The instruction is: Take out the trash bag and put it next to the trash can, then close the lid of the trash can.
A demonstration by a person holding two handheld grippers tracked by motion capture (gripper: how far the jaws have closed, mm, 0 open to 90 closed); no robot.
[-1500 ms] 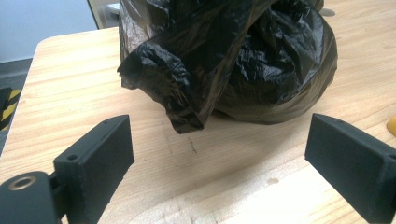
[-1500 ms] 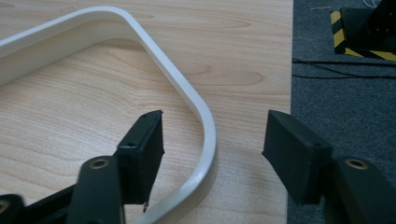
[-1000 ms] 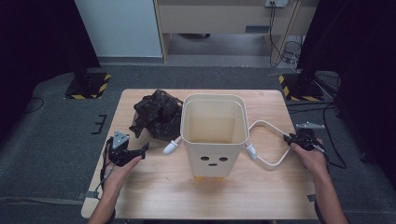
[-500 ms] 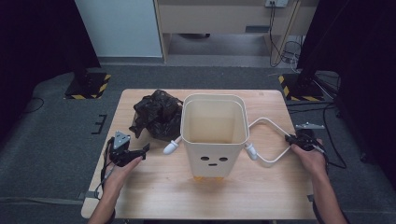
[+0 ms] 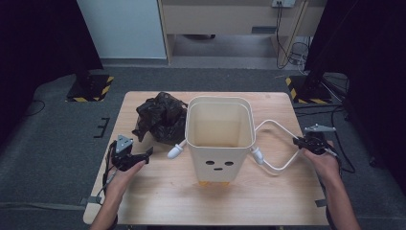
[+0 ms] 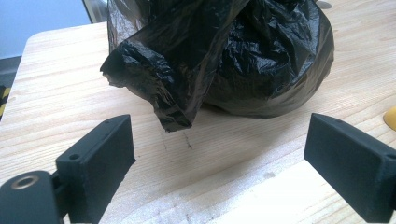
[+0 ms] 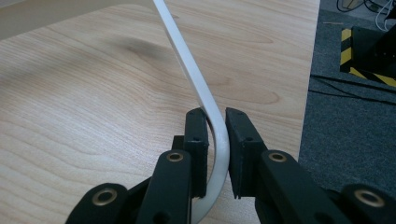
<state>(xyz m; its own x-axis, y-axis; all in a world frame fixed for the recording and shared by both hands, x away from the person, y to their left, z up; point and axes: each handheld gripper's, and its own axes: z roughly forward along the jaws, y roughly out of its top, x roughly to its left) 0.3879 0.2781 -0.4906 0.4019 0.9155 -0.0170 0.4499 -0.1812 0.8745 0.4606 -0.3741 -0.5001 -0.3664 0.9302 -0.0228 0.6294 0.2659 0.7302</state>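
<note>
- Since a second ago almost nothing has shifted: both of my hands sit where they were, the bin and the bag unmoved.
- Pale wood worktop point(image 5: 158, 201) carries everything, with dark carpet around it.
- Cream bin point(image 5: 219, 139) stands upright at the middle of the worktop, square-mouthed with rounded corners, tapering toward its base, its inside bare; the near wall has two dark oval eyes and a small mouth, and an orange foot peeks from under it.
- Crumpled black plastic bag point(image 6: 224, 56) lies just beside the bin on its left, glossy and creased, with a loose flap hanging forward over the wood.
- White handle point(image 7: 196, 79), a thin flat band, loops out from the bin's right side across the worktop to my right hand.
- Right gripper point(image 7: 217, 154) sits near the worktop's right edge, fingers clamped on the bend of the handle.
- Left gripper point(image 6: 219, 158) rests low near the left edge, fingers wide apart, aimed at the bag and holding nothing.
</note>
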